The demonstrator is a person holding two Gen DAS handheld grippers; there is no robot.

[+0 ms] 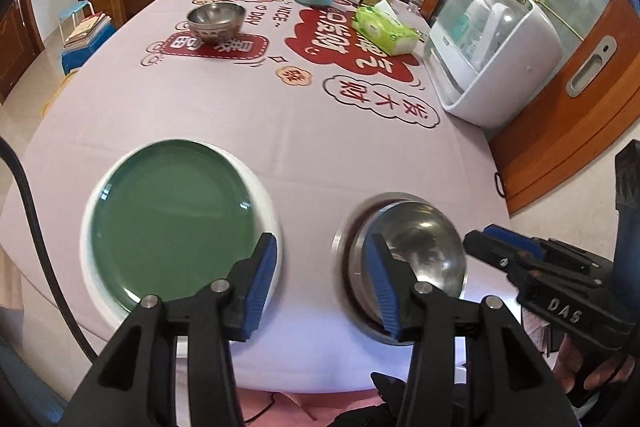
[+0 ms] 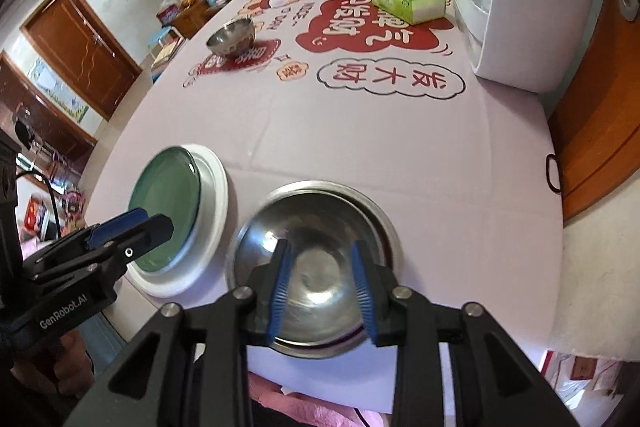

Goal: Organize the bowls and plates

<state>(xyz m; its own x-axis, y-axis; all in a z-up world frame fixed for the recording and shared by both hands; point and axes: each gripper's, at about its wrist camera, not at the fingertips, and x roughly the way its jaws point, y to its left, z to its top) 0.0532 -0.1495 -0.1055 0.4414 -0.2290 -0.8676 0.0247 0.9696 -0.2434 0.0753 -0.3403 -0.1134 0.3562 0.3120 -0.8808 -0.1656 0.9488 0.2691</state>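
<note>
My right gripper (image 2: 322,287) is spread wide over the near steel bowl (image 2: 316,267), which is nested in a steel dish (image 2: 384,223). Left gripper (image 1: 320,283) is spread too, over bare cloth between the bowl and the green plate (image 1: 172,223), which is stacked on a white plate (image 1: 90,267). The left view alone shows the bowl's outer wall. Far bowl (image 1: 216,21) sits alone mid-table (image 1: 320,147)

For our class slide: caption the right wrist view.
Open right gripper above nested steel bowls, beside a green plate.
</note>
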